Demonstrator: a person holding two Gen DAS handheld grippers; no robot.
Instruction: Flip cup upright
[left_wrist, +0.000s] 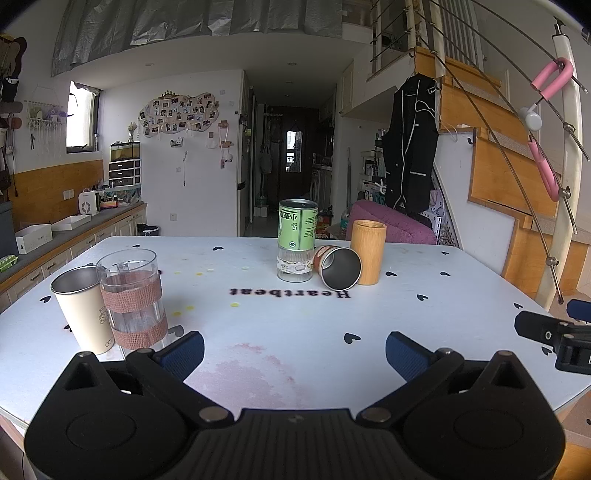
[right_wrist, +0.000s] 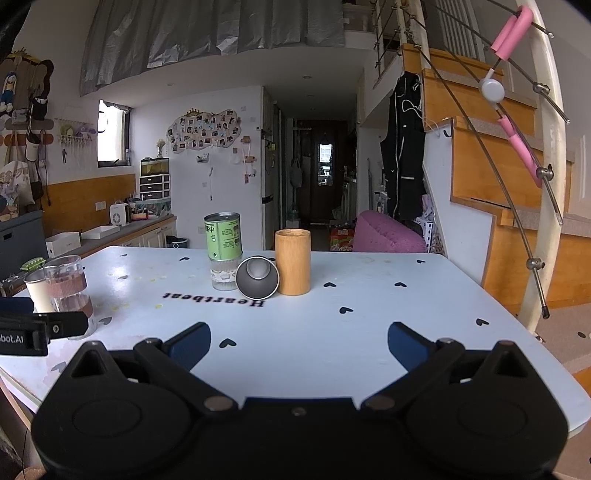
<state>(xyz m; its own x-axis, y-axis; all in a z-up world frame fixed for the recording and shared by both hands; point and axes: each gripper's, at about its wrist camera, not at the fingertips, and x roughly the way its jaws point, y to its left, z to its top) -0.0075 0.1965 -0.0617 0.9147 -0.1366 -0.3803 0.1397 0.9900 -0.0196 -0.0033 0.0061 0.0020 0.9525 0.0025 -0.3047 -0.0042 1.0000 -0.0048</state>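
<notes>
Blue-padded fingers of the right gripper stand spread wide and empty above a pale, heart-printed tabletop, as do those of the left gripper, which holds nothing either. Well ahead of the right fingers and slightly to their left lies the tipped steel cup, on its side with its open mouth facing the camera. It is wedged between an upside-down green can, stacked on a ribbed glass, and a wooden cylinder, appearing to touch both. From the left gripper's view the same cup sits ahead and to the right of the fingers. Close by the left finger stand an upright cream cup and a clear glass banded with burlap.

The risk, judging from this crowding, is a collision: a finger sliding in beside the cup could nudge the top-heavy can off its glass or knock the cylinder over. A round steel wall may also roll or slip from a shallow pinch as it is turned upright.
</notes>
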